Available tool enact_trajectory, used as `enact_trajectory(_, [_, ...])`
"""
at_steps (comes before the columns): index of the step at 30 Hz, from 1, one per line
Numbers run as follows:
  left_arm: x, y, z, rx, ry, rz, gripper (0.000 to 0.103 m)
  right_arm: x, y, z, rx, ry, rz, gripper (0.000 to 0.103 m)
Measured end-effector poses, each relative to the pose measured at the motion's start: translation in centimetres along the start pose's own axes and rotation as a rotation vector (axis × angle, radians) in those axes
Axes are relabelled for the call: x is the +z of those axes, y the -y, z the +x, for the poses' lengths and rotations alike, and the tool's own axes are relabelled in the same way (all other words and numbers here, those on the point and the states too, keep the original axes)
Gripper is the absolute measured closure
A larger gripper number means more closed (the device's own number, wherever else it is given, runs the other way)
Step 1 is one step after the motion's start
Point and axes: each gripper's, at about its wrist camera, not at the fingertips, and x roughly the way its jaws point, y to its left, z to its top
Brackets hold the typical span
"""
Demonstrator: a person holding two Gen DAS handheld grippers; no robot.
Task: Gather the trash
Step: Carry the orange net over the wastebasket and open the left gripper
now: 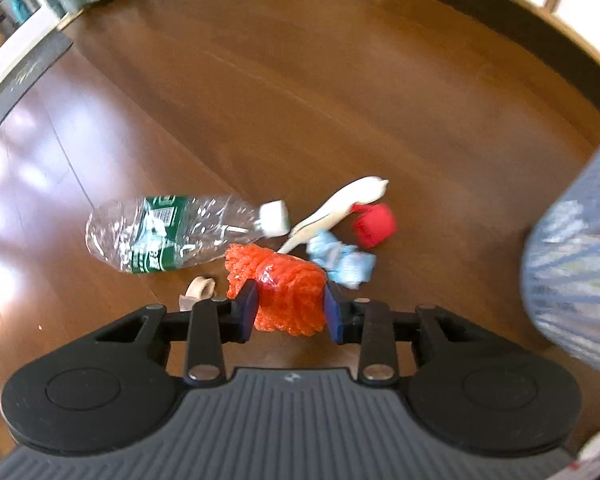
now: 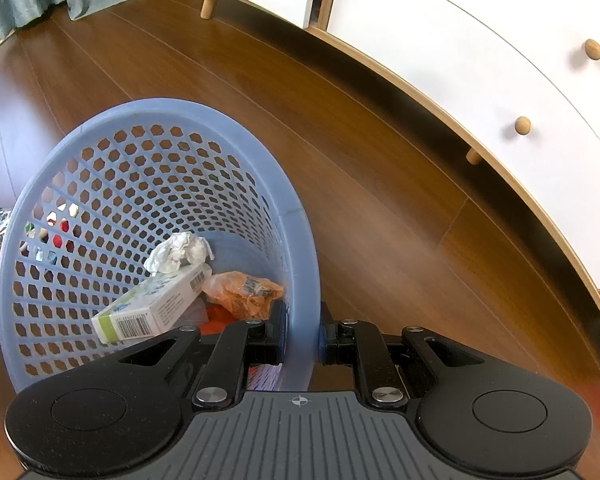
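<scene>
Basket: the blue perforated basket is the landmark here; it stands tipped on the wooden floor, mouth toward the right wrist camera, beside a white cabinet.
Basket contents: a green-and-white carton, a crumpled white paper and an orange wrapper already lie inside.
Right gripper: the right gripper pinches the basket's rim, one finger inside the wall and one outside.
Bottle: a crushed clear bottle with a green label lies on the floor on the left side of the basket, well apart from it.
Orange net: the orange mesh wad sits between the basket and the bottle; the left gripper is closed on it, pads pressed to both sides.
Small litter: a white strip, a blue tissue, a red cap and a beige scrap lie around the net, all outside the basket.
Step in hand: picking up the net, I judge; whether it has left the floor I cannot tell.
Next move: carry the net rightward over the basket's rim and release it inside, while the right side holds the basket steady.
</scene>
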Motion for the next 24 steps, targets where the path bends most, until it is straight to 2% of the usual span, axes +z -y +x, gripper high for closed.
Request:
enact_trajectory(6, [1.8, 4.1, -8.6, -0.081, 0.095, 0.126, 0.073, 0.0, 0.0, -0.1, 0.001, -0.001, 0.003, 0.092])
enact_trajectory(12, [2.9, 9.7, -12.8, -0.186, 0.150, 0.248, 0.073, 0.0, -0.1, -0.1, 0.005, -0.003, 0.005, 0.092])
enact_trajectory(16, [3.0, 12.7, -13.3, -0.242, 0.164, 0.304, 0.073, 0.1, 0.0, -0.1, 0.006, -0.003, 0.004, 0.092])
enact_trajectory(19, [3.2, 14.8, -13.1, -0.221, 0.174, 0.357, 0.066, 0.1, -0.1, -0.1, 0.006, -0.001, 0.003, 0.092])
enact_trajectory(24, [2.7, 17.1, -12.4, -0.221, 0.165, 0.403, 0.063, 0.1, -0.1, -0.1, 0.006, 0.001, 0.000, 0.092])
